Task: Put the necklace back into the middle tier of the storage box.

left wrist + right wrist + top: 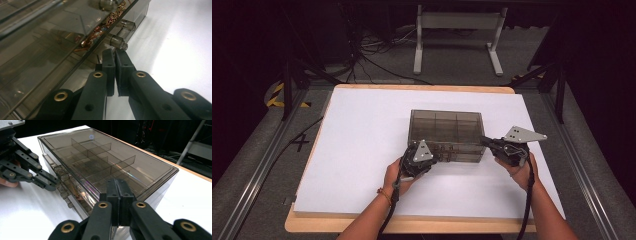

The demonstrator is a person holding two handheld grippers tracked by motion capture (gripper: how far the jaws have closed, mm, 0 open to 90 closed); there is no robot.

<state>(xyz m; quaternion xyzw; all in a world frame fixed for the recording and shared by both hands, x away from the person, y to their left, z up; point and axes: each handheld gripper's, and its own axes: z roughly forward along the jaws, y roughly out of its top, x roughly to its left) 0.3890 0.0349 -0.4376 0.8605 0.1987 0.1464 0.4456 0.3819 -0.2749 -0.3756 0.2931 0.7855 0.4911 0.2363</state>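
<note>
— One box [446, 135] on the counter [362, 150], that's all: a smoky, see-through plastic organizer with its lid down. It sits a little right of the middle of the white top.

— Which way does it run?

— Long axis goes side to side across the counter, with the row of small clear hinge or latch barrels [117, 41] along the long edge facing the person. Inside, thin dividers cut it into many compartments; I can't count them for sure. Some coppery, reddish bits [100, 32] lie near that front edge.

— And the hands?

— Two grippers, one per hand. The left gripper [434, 157] is at the near front edge, towards the box's left end, jaws pressed together with nothing between them, tips just beside the barrels. The right gripper [486, 142] is at the box's right end, jaws pressed together too, tips at the near right corner by the lid's rim. Whether they touch it, I can't tell.
</note>
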